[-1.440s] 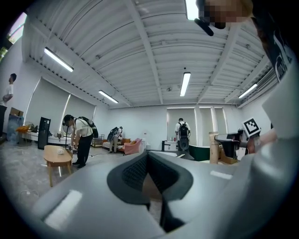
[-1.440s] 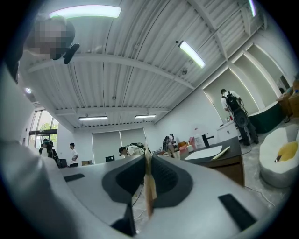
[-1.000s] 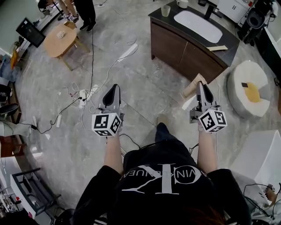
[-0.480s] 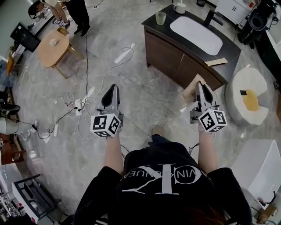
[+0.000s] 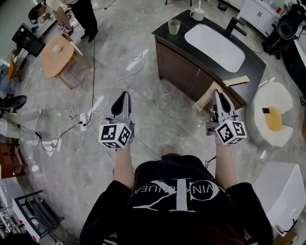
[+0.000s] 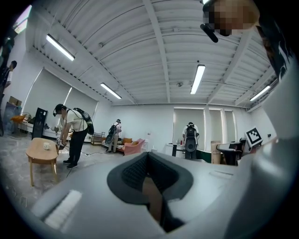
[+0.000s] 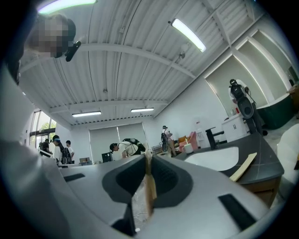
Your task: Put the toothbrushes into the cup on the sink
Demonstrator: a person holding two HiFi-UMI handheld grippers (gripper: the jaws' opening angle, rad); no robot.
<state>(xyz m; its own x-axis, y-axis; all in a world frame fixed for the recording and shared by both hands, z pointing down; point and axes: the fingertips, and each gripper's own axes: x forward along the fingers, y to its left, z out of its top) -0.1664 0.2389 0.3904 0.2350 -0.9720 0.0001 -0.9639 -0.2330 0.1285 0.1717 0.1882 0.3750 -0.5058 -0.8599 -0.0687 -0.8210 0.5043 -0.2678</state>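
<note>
- Cup [image 5: 174,26]: a pale green, see-through tumbler with straight sides. It stands upright on the far left corner of the bench [image 5: 251,64]. It is ahead and to the left of the right tool [image 5: 216,93], ahead and to the right of the left tool [image 5: 122,95], and well apart from both.
- White mug [image 5: 197,14]: round and glazed, with a thin stick standing in it. It sits beyond the cup, further from both tools.
- Bench: a smooth, dark top over a cabinet with brown wood-grain doors.
- Basin [image 5: 215,40]: a white rounded oblong sunk into the top, with an angular black tap [image 5: 234,26] behind it.
- Slat [image 5: 237,80]: pale, flat wood lying on the near corner of the bench, just ahead of the right tool.
- Right tool [image 7: 147,161]: smooth grey tapered shells with dark ribbed pads [image 7: 126,179].
  - It is clamped on a thin tan card [image 7: 148,186], seen edge-on in the right gripper view, with crinkled clear film beneath.
  - In the head view the card [image 5: 205,97] hangs off the tip to the tool's left, showing a flat tan face with a white end.
  - Whether a toothbrush is inside cannot be told.
- Left tool [image 6: 147,156]: the same grey shells, with dark ribbed pads [image 6: 133,172] drawn together at the tips.
  - A brown strip [image 6: 152,200] is nipped in the gap behind the tips; what it is cannot be told.
- Floor [image 5: 148,103]: grey marbled tiles under both tools, with loose white cables [image 5: 88,119] to the left of the left tool.
</note>
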